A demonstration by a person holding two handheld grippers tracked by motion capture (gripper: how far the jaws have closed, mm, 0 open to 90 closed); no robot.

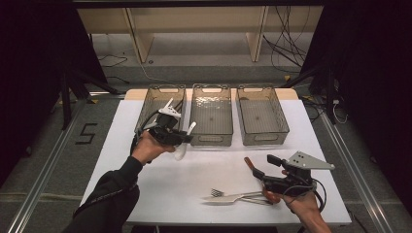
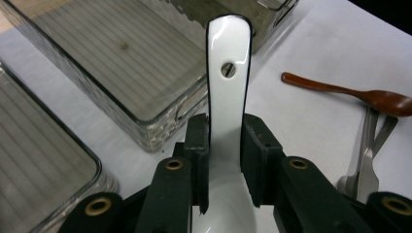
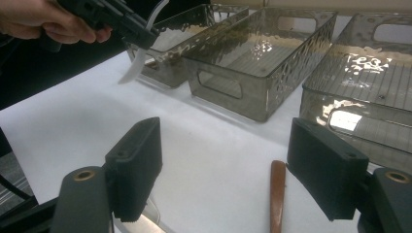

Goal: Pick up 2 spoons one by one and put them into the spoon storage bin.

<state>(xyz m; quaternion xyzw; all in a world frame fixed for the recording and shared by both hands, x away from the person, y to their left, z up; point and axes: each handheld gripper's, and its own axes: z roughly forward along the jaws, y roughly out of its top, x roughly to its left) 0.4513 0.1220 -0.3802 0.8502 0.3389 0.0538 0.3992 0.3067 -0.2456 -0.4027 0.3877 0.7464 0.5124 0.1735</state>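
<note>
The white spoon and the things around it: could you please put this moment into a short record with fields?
held item: white spoon, clamped between the left tongs, above the table
left tongs position: near the front of the left bin
right tongs: open, nothing between them
bins: three clear bins in a row
on table: wooden spoon, metal cutlery

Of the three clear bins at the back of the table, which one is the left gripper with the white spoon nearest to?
The leftmost bin: the left gripper holds the white spoon at its front corner.
</note>
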